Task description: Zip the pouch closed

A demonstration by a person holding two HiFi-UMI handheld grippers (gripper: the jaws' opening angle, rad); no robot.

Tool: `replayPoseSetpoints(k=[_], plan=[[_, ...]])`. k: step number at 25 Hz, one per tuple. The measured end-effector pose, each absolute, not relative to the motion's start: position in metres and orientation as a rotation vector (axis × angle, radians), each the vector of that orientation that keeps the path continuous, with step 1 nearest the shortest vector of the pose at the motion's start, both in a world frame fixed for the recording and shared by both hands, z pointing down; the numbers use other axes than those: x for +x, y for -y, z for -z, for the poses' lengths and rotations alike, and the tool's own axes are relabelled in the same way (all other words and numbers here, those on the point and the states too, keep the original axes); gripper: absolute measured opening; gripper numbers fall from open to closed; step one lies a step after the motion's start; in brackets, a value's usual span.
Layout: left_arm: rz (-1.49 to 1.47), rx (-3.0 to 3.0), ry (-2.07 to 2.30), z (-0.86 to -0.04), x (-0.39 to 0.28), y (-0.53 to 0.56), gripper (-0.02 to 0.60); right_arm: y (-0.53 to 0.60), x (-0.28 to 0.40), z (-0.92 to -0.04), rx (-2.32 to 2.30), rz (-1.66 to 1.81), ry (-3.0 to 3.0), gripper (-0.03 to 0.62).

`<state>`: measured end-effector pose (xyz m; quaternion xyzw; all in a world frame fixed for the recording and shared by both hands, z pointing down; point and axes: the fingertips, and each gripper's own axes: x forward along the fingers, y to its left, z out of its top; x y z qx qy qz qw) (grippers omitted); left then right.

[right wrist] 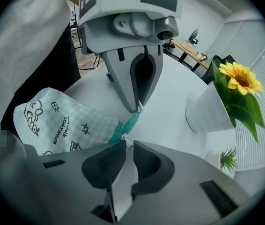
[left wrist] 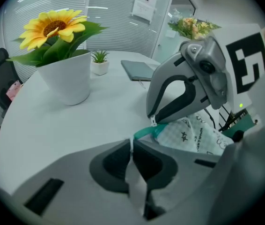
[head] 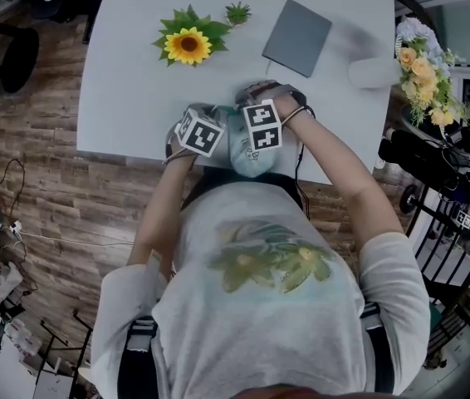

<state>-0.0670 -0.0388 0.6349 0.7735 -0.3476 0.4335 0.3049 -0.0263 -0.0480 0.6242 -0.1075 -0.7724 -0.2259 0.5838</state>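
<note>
A white checked pouch (right wrist: 62, 121) with black print and a teal zipper tape (right wrist: 128, 123) lies near the table's front edge, between the two grippers (head: 247, 158). My left gripper (left wrist: 132, 146) is shut on the end of the teal zipper tape (left wrist: 146, 132). My right gripper (right wrist: 127, 145) is shut on the small metal zipper pull (right wrist: 123, 141) at the pouch's mouth. In the left gripper view the right gripper's tips (left wrist: 154, 121) meet just beyond my own jaws, a short stretch of tape between them. Both marker cubes (head: 200, 131) sit close together in the head view.
On the white table (head: 127, 98) a sunflower in a white pot (head: 187, 45) stands behind the grippers, with a small potted plant (head: 237, 12) and a grey notebook (head: 297, 37) further back. A flower bouquet (head: 424, 69) is at the right edge. My torso is against the table's front.
</note>
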Motion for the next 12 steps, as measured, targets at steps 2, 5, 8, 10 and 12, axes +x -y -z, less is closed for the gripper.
replayPoseSetpoints(k=[2, 5, 8, 10, 12], plan=[[-1.149, 2.047, 0.919, -0.6355, -0.0669, 0.0386, 0.023, 0.0476, -0.0271, -0.6268, -0.278, 0.56, 1.779, 0.054], [-1.152, 2.045, 0.915, -0.6356, -0.0665, 0.0385, 0.023, 0.0451, -0.0252, -0.6292, -0.326, 0.598, 1.751, 0.04], [-1.153, 2.045, 0.914, -0.635, -0.0663, 0.0383, 0.023, 0.0413, -0.023, -0.6303, -0.356, 0.611, 1.736, 0.023], [-1.153, 2.045, 0.913, -0.6349, -0.0664, 0.0383, 0.023, 0.0405, -0.0227, -0.6306, -0.353, 0.598, 1.74, 0.021], [-1.153, 2.047, 0.911, -0.6347, -0.0663, 0.0386, 0.023, 0.0407, -0.0228, -0.6304, -0.34, 0.579, 1.749, 0.021]])
